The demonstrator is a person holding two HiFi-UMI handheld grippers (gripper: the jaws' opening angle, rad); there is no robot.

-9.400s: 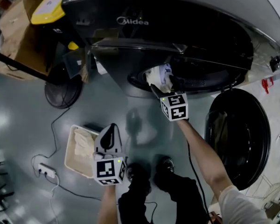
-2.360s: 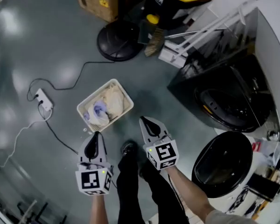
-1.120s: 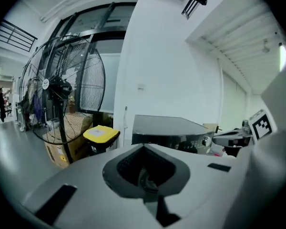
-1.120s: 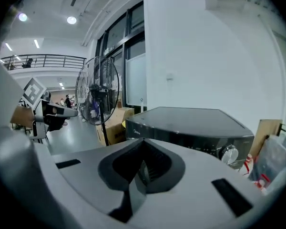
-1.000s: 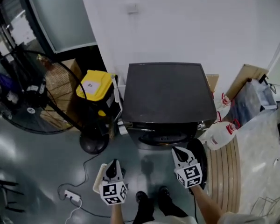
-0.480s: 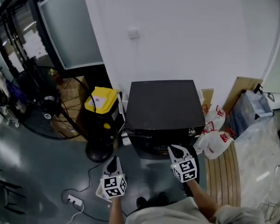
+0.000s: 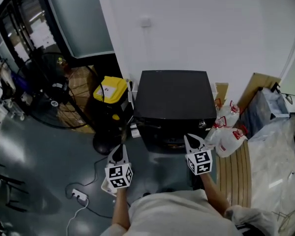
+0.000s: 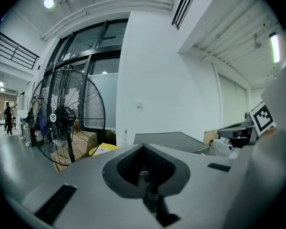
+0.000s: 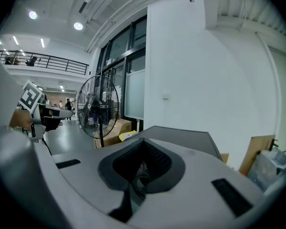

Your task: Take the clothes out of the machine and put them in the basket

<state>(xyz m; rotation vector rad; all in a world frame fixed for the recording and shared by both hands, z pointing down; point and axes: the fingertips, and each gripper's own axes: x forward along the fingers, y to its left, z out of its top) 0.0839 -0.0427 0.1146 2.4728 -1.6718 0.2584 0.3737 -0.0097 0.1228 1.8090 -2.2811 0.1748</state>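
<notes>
Since a second ago both grippers have risen and the person stands upright, facing the machine [image 7: 172,100] at 12 o'clock. The left gripper [image 7: 119,151] and right gripper [image 7: 191,140] are clenched on nothing. The basket [image 7: 103,185] peeks out at 7 o'clock, its clothes hidden, so unloading looks finished. No writing is legible.

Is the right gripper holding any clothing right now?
No, the grey right gripper has its jaws closed together with nothing between them in its own view.

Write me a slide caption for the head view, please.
Person stands facing the black washing machine, left gripper and right gripper both shut and empty.
</notes>
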